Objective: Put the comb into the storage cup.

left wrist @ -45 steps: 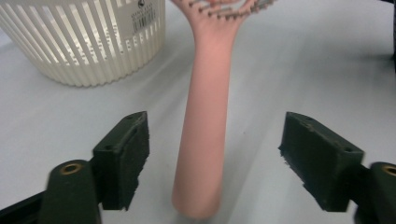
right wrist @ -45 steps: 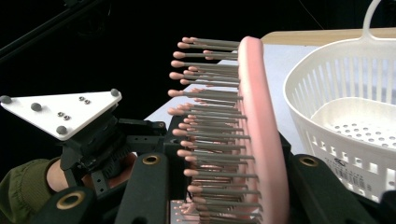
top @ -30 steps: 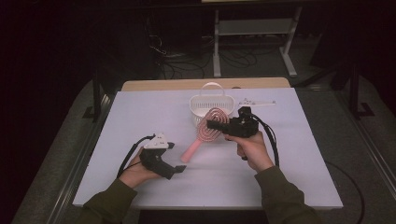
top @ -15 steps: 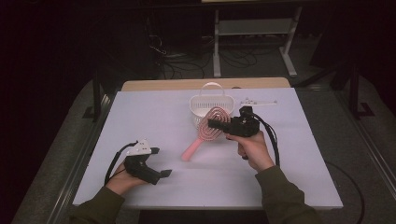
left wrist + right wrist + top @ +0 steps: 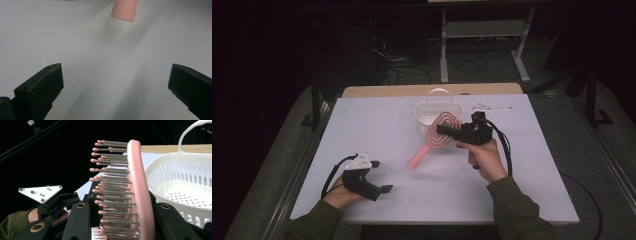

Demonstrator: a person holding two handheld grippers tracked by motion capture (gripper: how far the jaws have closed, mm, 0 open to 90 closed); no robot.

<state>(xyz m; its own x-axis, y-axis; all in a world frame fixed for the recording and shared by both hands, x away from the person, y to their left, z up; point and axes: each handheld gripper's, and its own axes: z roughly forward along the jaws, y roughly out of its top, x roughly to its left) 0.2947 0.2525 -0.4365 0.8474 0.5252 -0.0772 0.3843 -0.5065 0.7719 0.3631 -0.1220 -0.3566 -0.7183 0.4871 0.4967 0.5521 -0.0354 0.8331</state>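
Note:
A pink hairbrush [image 5: 443, 129] is held by its oval head at the table's middle, tilted, with its handle [image 5: 417, 159] sloping down to the left over the white tabletop. My right gripper [image 5: 447, 131] is shut on that head; in the right gripper view the bristled head [image 5: 136, 187] stands upright between the two black jaws. A white slotted basket [image 5: 438, 92] with a hoop handle sits just behind the brush, empty inside [image 5: 185, 182]. My left gripper [image 5: 381, 176] rests near the front left, open, holding nothing [image 5: 116, 70]. The pink handle's end [image 5: 124, 10] lies ahead of its jaws.
A small white strip-like part [image 5: 492, 107] lies at the back right of the white tabletop [image 5: 522, 190]. A wooden edge [image 5: 387, 91] borders the back. Beyond the table, a metal rack [image 5: 482, 30] and cables stand on the dark floor.
My left hand has drawn its gripper leftward and toward the front edge, away from the brush handle, sinking slightly. The right hand with the brush has kept still.

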